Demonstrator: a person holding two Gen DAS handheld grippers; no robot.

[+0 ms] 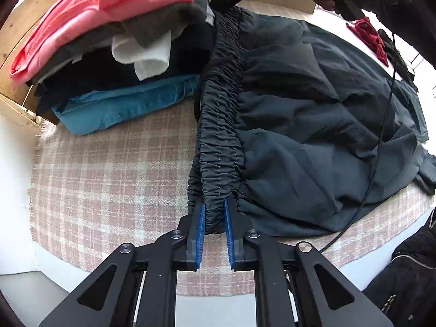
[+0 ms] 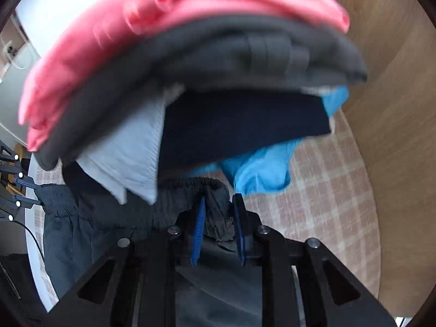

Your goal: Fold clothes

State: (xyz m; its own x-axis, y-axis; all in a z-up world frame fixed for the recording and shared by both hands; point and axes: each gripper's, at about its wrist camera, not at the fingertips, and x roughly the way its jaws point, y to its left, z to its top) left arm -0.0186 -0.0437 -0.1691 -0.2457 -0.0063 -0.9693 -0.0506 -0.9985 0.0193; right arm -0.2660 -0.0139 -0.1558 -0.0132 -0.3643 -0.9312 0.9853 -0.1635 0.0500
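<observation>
The left gripper (image 1: pixel 215 212) is clenched on one end of the dark shorts' (image 1: pixel 313 114) elastic waistband (image 1: pixel 222 114); the garment lies spread on the checked surface (image 1: pixel 109 177) beside a stack of folded clothes (image 1: pixel 114 54). The right gripper (image 2: pixel 219 207) pinches the waistband's other end. The fabric looks thin, light and limp, probably slippery, so the thick gathered band seems the surest hold.

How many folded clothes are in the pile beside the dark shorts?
5 visible: pink top, grey one under it, white one, dark navy one, and blue one at the bottom. More may be hidden between the layers.
</observation>
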